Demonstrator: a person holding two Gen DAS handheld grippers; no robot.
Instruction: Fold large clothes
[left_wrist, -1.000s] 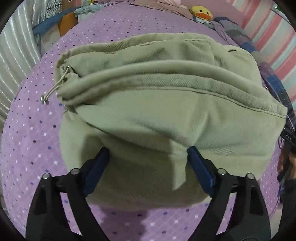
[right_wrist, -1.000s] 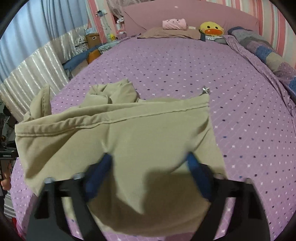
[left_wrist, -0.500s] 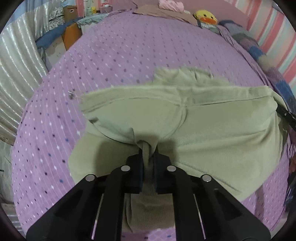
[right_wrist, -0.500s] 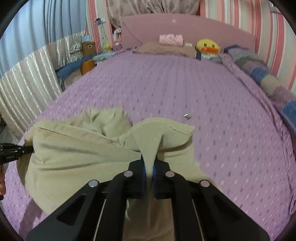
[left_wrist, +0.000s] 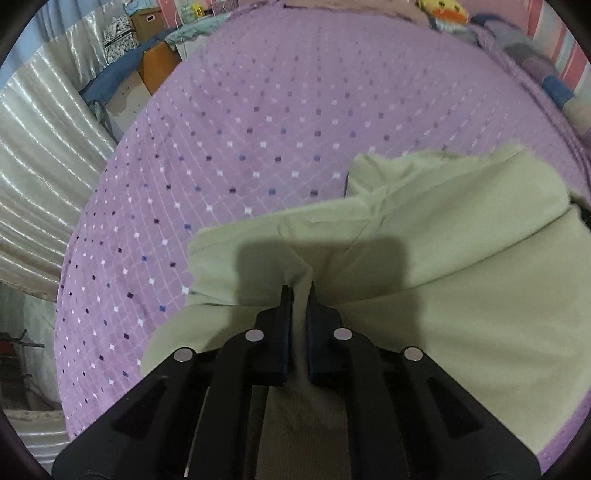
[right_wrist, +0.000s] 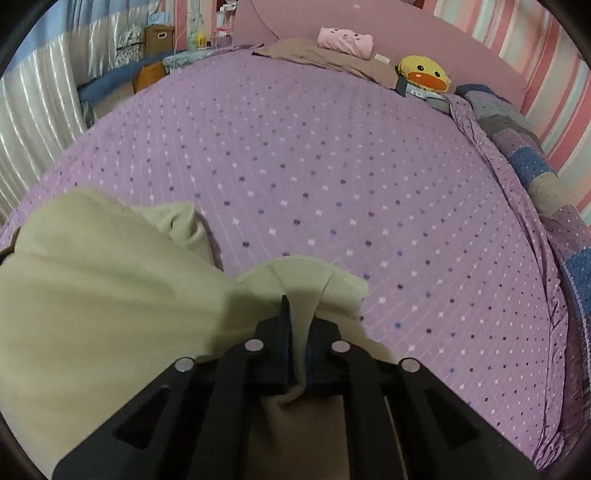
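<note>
A large pale olive-green garment (left_wrist: 443, 266) lies bunched on the purple dotted bedspread (left_wrist: 258, 129). My left gripper (left_wrist: 299, 291) is shut on a pinch of its cloth near the left edge, the fabric rising between the jaws. In the right wrist view the same garment (right_wrist: 92, 288) spreads to the left, and my right gripper (right_wrist: 299, 306) is shut on a fold of its right end. The cloth between the two grippers sags in loose folds. The drawstring is hidden.
The bedspread (right_wrist: 332, 166) stretches far ahead. At the headboard lie a brown pillow (right_wrist: 325, 59), a pink folded item (right_wrist: 345, 40) and a yellow duck plush (right_wrist: 423, 74). A patchwork quilt (right_wrist: 535, 162) runs along the right. Curtains (left_wrist: 37, 147) and boxes (left_wrist: 147, 22) stand left.
Both grippers went from open around the garment to shut on it, then pulled it back and lifted; more bare bedspread now shows ahead and the drawstring tip has gone from view.
</note>
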